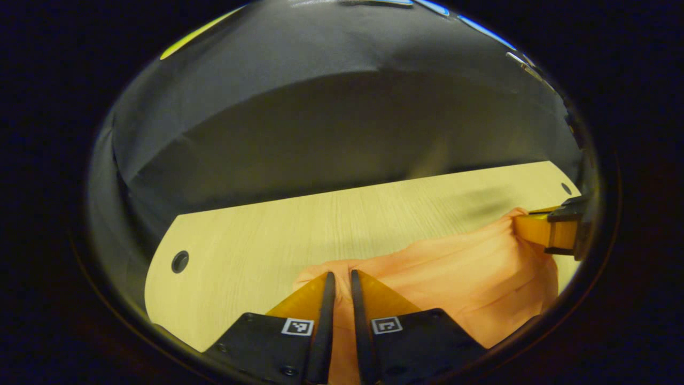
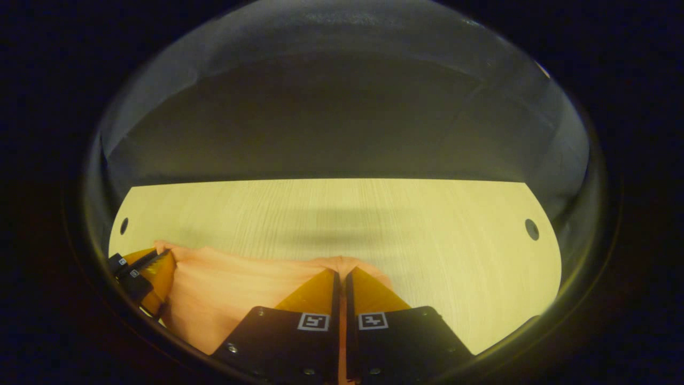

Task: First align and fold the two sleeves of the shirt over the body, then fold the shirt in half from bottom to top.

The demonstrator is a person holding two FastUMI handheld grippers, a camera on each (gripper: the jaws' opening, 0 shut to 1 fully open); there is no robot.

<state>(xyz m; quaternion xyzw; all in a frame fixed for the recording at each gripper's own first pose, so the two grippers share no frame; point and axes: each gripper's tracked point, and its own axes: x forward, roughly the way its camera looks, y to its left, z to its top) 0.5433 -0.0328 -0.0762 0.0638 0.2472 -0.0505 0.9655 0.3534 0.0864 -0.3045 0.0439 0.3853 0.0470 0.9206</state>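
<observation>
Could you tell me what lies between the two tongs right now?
A stretch of the shirt spans from the left tongs to the right tongs, each pinching it above the table; both gripper views show this.

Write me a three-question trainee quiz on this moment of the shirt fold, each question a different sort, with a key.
1. True or false: the left gripper is shut on the shirt.
2. Multiple choice: in the left gripper view, the right gripper appears at the A) right edge, B) left edge, C) top.
3. Fill in: the shirt is held above a wooden ____.

Key:
1. True; cloth is pinched between its nearly closed fingers.
2. A.
3. Table.
</observation>
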